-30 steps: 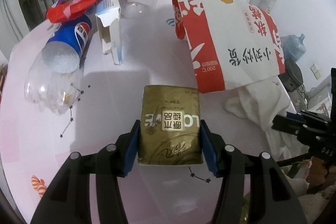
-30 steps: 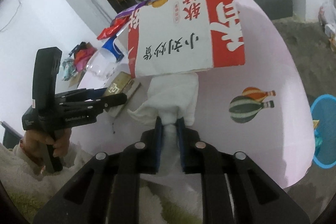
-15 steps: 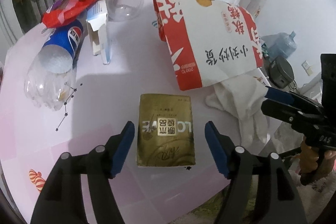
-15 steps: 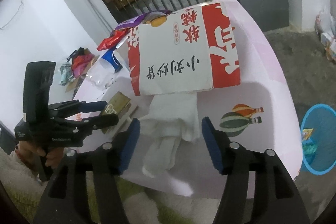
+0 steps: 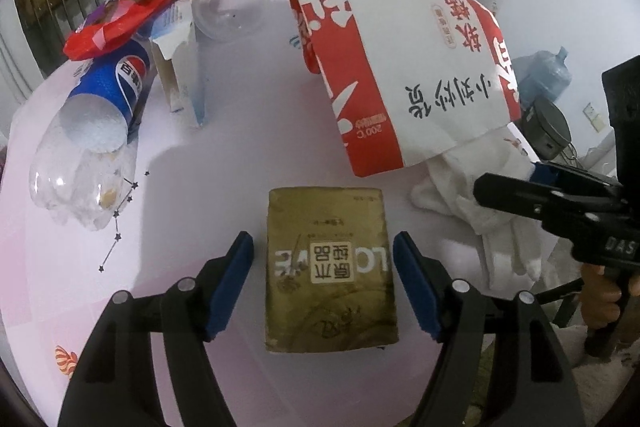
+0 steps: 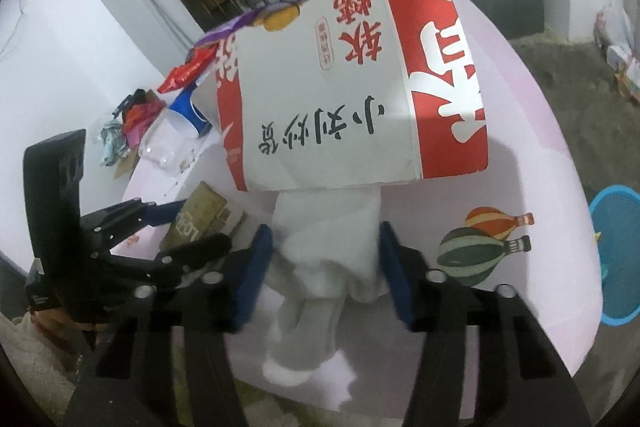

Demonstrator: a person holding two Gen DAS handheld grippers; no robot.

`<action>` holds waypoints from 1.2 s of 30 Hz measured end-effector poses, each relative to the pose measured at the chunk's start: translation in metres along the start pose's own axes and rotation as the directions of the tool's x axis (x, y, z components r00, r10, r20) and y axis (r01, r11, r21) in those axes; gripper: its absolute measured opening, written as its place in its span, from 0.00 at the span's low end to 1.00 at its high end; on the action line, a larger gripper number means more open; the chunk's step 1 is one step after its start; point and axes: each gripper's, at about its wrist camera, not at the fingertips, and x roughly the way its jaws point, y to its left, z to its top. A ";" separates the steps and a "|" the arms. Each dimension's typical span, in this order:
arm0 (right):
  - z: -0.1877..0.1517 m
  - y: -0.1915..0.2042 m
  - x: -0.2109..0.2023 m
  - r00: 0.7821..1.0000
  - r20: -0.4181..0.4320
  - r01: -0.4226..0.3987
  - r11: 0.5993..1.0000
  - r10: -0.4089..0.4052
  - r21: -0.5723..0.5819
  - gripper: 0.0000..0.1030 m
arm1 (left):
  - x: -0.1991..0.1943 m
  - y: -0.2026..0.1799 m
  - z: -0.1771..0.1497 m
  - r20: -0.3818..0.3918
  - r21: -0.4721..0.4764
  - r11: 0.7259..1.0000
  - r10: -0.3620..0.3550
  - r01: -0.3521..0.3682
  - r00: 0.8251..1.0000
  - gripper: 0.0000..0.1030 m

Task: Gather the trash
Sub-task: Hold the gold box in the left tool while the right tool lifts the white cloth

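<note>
Fingers on my left gripper [image 5: 323,287] sit spread around the gold pack [image 5: 331,269] lying flat on the near counter [image 5: 248,163], while my right gripper [image 6: 325,269] is closing on the white tissue [image 6: 326,247], so I'd squeeze gently and centered.

Bare table [image 5: 248,147] lies open between the bottle [image 5: 92,131] and the paper bag [image 5: 404,67]. The bag overhangs the tissue [image 6: 324,247]; a carton [image 5: 180,67] blocks the far left.

Dim cool indoor light, soft shadows, strong fisheye edge warp, right view blurred.
</note>
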 end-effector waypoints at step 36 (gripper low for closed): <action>0.009 -0.014 -0.107 0.903 0.220 -0.387 0.921 0.370 0.039 0.14 | -0.107 0.011 0.038 0.283 -0.041 0.975 -0.198 0.218 0.938 0.50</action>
